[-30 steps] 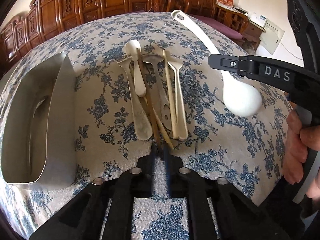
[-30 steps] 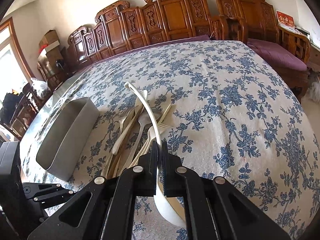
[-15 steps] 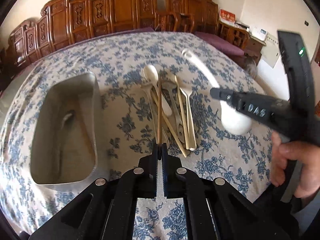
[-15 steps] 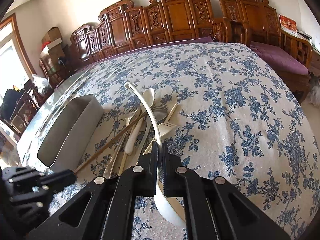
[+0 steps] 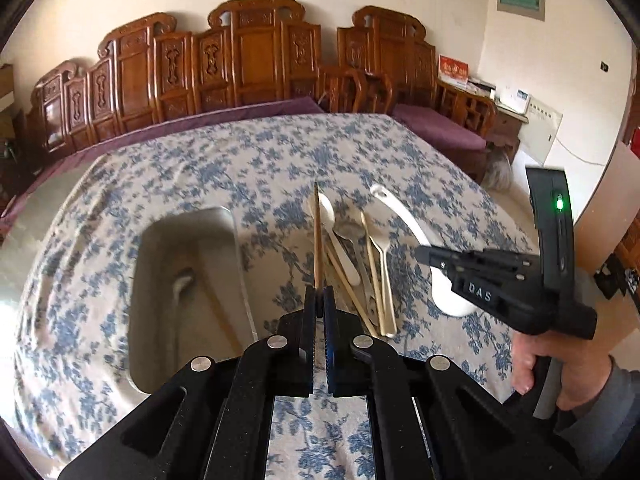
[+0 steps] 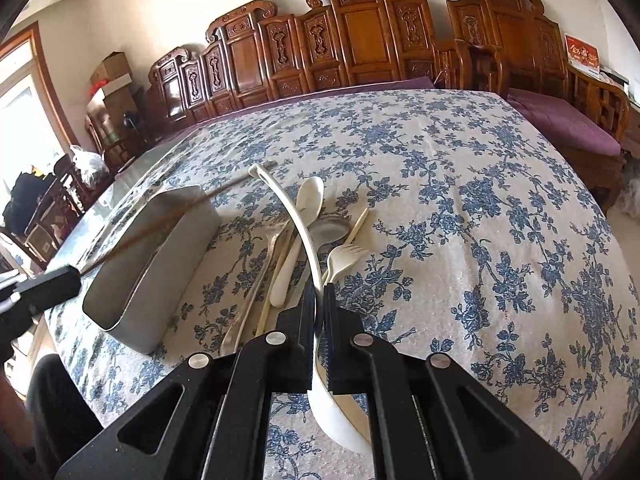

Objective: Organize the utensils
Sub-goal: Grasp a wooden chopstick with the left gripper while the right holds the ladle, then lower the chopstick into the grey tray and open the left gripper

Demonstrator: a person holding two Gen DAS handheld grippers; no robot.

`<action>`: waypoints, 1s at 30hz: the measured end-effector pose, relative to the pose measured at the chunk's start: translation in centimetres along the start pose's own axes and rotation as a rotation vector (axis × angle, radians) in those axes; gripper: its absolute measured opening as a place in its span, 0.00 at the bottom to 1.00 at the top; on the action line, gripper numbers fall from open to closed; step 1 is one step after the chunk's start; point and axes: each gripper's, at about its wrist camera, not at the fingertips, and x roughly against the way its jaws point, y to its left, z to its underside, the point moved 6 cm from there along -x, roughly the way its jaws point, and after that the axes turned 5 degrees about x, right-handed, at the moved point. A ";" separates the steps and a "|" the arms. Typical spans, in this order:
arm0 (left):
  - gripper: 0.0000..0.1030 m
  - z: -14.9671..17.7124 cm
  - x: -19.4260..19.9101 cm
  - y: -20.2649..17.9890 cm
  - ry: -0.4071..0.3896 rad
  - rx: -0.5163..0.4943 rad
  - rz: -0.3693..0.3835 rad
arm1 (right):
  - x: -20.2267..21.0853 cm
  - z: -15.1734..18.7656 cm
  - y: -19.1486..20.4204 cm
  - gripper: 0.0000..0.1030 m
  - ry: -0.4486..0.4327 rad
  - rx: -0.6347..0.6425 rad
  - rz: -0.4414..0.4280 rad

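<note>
My left gripper (image 5: 319, 300) is shut on a brown chopstick (image 5: 317, 236) and holds it lifted, pointing away, to the right of the metal bin (image 5: 188, 280). In the right wrist view the chopstick (image 6: 160, 224) hangs over the bin (image 6: 160, 256). My right gripper (image 6: 319, 300) is shut on the handle of a white ladle (image 6: 288, 216), held above the table; it shows in the left wrist view (image 5: 404, 220) too. A pile of spoons, a fork and chopsticks (image 5: 360, 256) lies on the cloth between bin and ladle.
The table has a blue floral cloth (image 6: 460, 208). The bin holds a spoon and a chopstick (image 5: 184, 284). Carved wooden chairs (image 6: 360, 40) line the far side. The table edge drops off at right (image 5: 520, 232).
My left gripper has closed on a chopstick from the pile and lifted it up and toward the bin. The right gripper has kept holding the ladle, raised slightly.
</note>
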 end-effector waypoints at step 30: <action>0.02 1.4 2.6 9.2 -0.019 0.038 -0.159 | 2.2 0.5 6.2 0.05 -0.006 0.080 -0.046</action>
